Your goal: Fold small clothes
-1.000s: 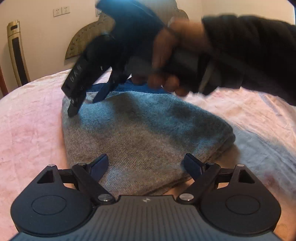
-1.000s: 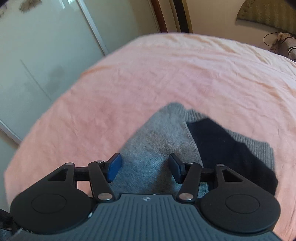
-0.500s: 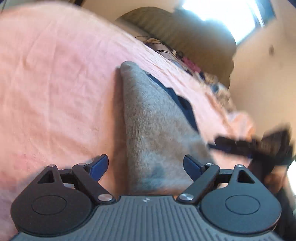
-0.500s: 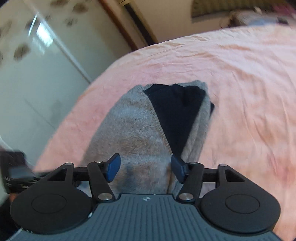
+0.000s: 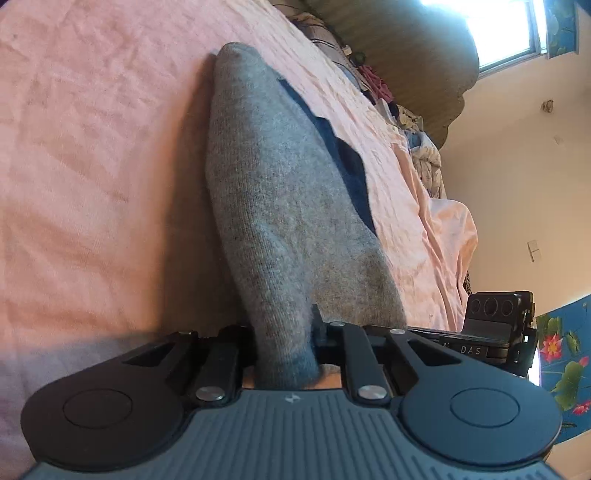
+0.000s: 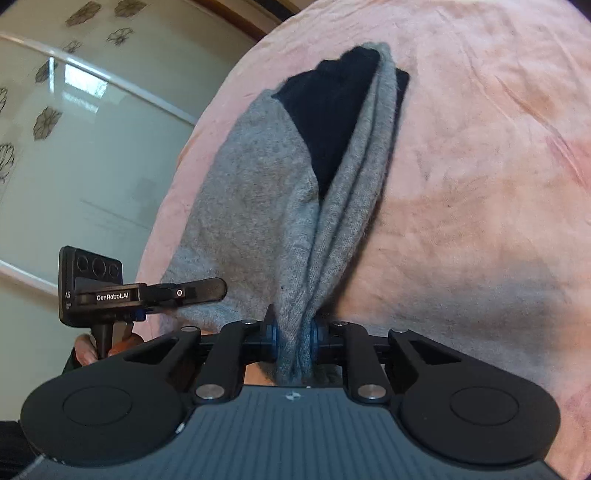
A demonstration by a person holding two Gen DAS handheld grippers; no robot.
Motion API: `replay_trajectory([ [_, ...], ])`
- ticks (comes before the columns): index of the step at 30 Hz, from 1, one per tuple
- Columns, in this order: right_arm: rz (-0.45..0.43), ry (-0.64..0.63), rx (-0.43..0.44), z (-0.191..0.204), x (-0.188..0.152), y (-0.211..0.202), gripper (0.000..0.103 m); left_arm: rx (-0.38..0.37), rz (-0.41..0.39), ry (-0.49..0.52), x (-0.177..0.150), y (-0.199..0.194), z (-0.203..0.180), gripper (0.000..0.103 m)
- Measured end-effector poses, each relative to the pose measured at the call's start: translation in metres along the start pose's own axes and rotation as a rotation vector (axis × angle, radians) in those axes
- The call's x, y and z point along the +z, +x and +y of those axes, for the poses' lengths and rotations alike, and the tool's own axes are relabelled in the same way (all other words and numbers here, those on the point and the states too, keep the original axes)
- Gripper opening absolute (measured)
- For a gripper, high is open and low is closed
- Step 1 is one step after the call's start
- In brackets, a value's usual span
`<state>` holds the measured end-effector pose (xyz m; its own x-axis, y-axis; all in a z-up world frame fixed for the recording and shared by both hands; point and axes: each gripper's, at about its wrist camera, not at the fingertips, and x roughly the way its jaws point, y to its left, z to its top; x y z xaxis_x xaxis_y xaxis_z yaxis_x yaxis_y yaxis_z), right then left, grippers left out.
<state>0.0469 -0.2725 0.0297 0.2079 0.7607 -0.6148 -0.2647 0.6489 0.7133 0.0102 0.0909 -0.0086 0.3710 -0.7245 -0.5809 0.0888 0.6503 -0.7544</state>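
Both hand-held grippers, left and right, are clenched on the near edge of the grey knit garment. It lies on the pink bed, its long axis pointing away from both.

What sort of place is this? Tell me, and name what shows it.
Most likely a bedroom. The grey garment lies on a pink bedsheet, a padded headboard stands under a window, and glossy sliding wardrobe doors run alongside.
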Motion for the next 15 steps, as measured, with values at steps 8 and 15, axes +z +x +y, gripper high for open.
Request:
replay_trajectory([
  [8,0.000,0.020,0.002,-0.008,-0.027,-0.011,0.023,0.048,0.027,0.100,-0.027,-0.014,0.004,0.020],
  [15,-0.336,-0.062,-0.130,0.033,0.026,-0.045,0.060,0.345,-0.279,0.544,-0.032,-0.042,-0.084,0.075],
])
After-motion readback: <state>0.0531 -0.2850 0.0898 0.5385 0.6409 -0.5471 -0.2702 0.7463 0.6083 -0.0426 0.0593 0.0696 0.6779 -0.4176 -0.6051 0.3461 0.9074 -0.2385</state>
